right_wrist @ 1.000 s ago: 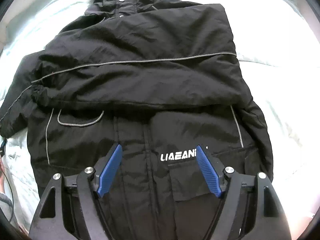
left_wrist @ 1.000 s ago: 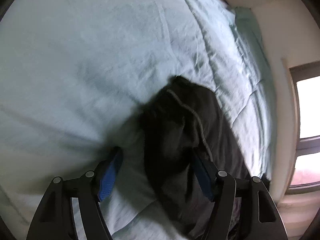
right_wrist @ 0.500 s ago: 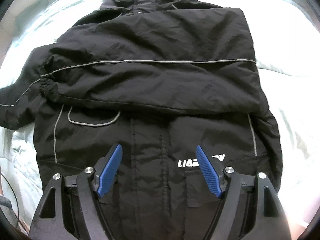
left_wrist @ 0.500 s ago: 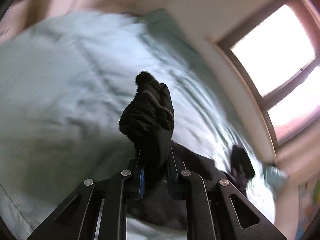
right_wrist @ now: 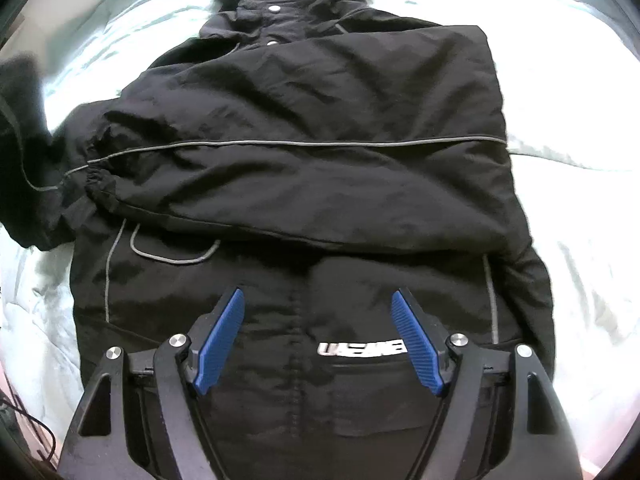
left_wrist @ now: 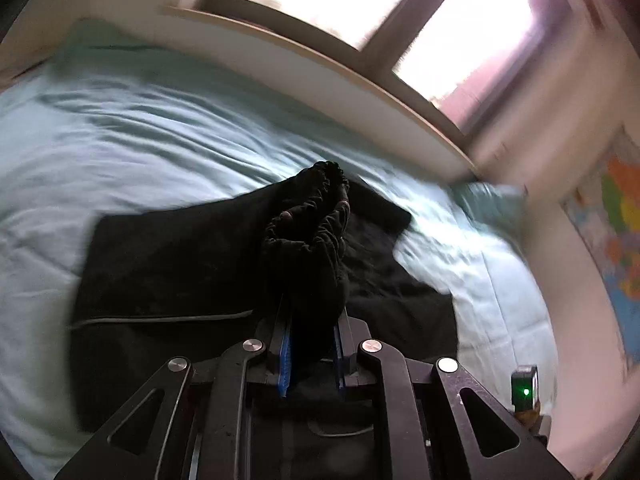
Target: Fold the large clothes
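Observation:
A black hooded jacket with grey piping lies face up on the pale blue bed. One sleeve is folded across its chest. My right gripper is open and empty, hovering over the lower front near the white logo. My left gripper is shut on the other sleeve's gathered cuff and holds it raised above the jacket body. That raised sleeve shows as a dark blur at the left edge of the right wrist view.
A white ledge and a bright window run along the bed's far side. A coloured map hangs on the right wall. A small device with a green light sits at the lower right.
My left gripper closed on the sleeve cuff, lifted it off the bed and swung it round over the jacket. My right gripper stayed open, drifting slightly over the lower front.

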